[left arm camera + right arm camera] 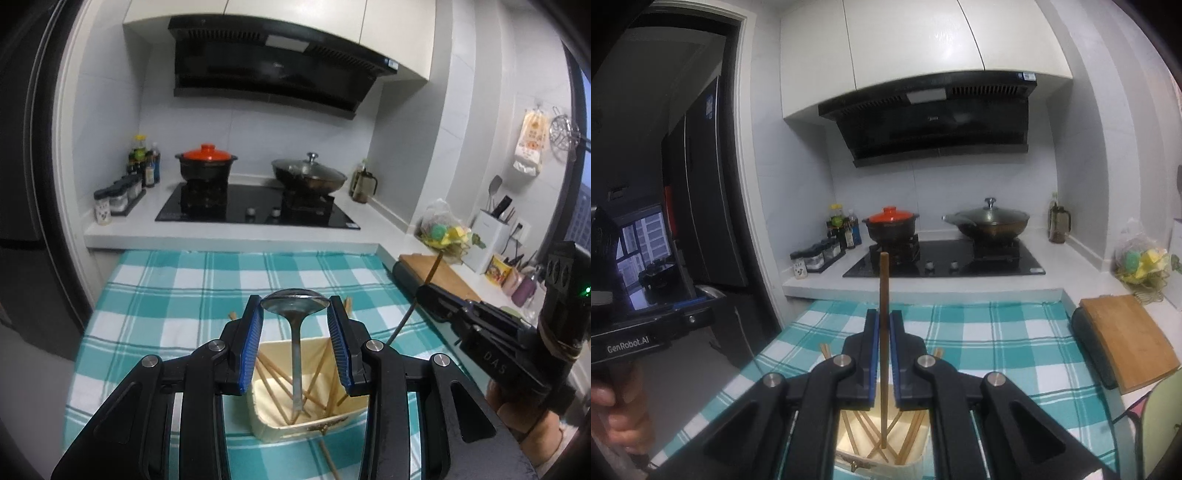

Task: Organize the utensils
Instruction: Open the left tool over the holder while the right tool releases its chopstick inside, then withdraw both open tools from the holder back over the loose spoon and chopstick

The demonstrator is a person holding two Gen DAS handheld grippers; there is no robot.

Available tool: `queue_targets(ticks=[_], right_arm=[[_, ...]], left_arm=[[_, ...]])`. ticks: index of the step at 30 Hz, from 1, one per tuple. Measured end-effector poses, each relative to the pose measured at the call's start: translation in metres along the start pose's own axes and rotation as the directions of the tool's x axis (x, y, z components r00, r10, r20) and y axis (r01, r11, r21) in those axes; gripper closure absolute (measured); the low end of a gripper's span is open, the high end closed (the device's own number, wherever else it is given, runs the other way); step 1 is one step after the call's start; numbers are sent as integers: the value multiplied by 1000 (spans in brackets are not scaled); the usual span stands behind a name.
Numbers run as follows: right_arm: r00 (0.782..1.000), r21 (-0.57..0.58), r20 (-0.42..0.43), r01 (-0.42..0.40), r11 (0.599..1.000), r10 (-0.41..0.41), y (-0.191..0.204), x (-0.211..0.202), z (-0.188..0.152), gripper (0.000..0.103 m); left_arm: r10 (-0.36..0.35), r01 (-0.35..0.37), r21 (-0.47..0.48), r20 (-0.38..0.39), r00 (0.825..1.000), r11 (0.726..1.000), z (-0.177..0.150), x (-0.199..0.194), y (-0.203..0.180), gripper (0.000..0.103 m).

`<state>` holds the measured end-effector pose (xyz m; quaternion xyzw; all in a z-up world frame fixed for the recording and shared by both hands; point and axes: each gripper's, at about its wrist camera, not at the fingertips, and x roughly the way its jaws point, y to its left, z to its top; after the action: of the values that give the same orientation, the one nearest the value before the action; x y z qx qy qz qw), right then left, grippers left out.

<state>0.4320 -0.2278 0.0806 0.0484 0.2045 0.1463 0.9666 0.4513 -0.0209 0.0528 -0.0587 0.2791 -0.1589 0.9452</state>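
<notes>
A cream box (269,424) holding several wooden chopsticks (275,376) stands on the teal checked cloth (177,295). My left gripper (295,310) is above the box, its blue pads against the bowl of a metal ladle (295,301) whose handle hangs down into the box. My right gripper (884,325) is above the same box (846,448), nearly closed around one upright wooden chopstick (884,295) whose lower end reaches into the box. The right gripper also shows in the left wrist view (436,299).
Behind the cloth is a white counter with a black hob (258,210), a red-lidded pot (205,162), a lidded wok (308,175) and spice jars (118,195). A wooden cutting board (1126,339) lies right. A utensil holder (487,232) stands far right.
</notes>
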Motion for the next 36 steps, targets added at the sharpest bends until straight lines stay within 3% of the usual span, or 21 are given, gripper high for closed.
queue_targets(ticks=[3,8,15,18,19,21,24,30,36], right_arm=[[993,37,-121,-9,999,13,-9,43,-17,97],[960,93,-279,-9,996,35,-25,97,-47,97],[932,105,-361,8,994,30,-36,136,-64,96],[929,102,-370,43,994,-2,-41,144,-67,94],[928,108,-371,53,993,-9,-42,144,-67,94],[926,111,-377,82,990,-34,-46,139,-68,79],[931,105,-363,81,991,-38,-48,122,-69,76],[939,27,-338,81,996,-68,-41,69,-76,75],[936,10,-344,81,997,-73,-32,22,-97,74]], left_arm=[[13,-15,-22,-91,996,1000,-15,42,7,67],[55,-65,-41,-209,976,997,-43,93,17,67],[110,-119,-23,-235,966,993,-55,113,11,66],[147,-151,0,-227,963,989,-56,116,5,59],[152,-154,6,-220,964,988,-55,114,3,53],[164,-163,18,-204,965,986,-53,108,1,43],[191,-181,69,-172,966,981,-54,91,-6,35],[235,-218,139,-119,965,966,-57,52,-20,33],[233,-217,163,-88,968,962,-63,16,-35,31]])
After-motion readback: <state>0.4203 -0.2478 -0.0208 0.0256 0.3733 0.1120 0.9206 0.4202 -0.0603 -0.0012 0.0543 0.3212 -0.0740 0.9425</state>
